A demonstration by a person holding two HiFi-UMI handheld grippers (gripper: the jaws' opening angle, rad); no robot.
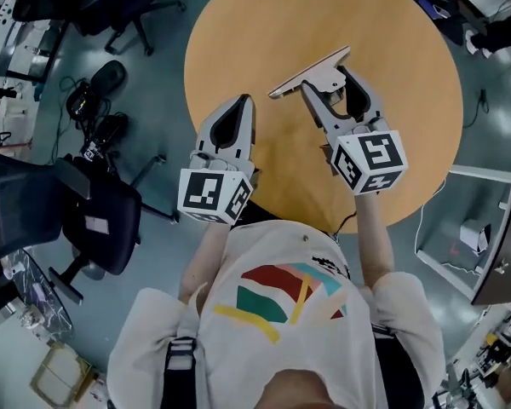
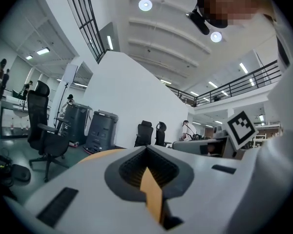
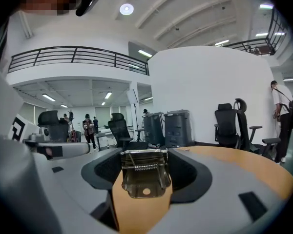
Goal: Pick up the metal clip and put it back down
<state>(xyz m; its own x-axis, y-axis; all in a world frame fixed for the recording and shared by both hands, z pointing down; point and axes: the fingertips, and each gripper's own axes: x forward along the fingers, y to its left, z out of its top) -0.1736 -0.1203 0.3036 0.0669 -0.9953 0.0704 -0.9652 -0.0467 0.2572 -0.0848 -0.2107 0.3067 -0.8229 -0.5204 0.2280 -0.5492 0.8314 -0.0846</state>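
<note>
Now right gripper (image 1: 326,80) jaws clamp metal clip (image 3: 142,177) over round table (image 1: 264,24); left gripper (image 1: 244,102) jaws together.

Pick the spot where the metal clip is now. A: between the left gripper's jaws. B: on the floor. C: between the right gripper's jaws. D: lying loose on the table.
C: the right gripper view shows the metal clip clamped between the jaws of the right gripper.

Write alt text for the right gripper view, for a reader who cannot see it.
The right gripper has its two grey jaws closed on a metal clip with a coil spring, and a round wooden table lies beneath. Behind stand black office chairs and a curved white wall in a large hall.
</note>
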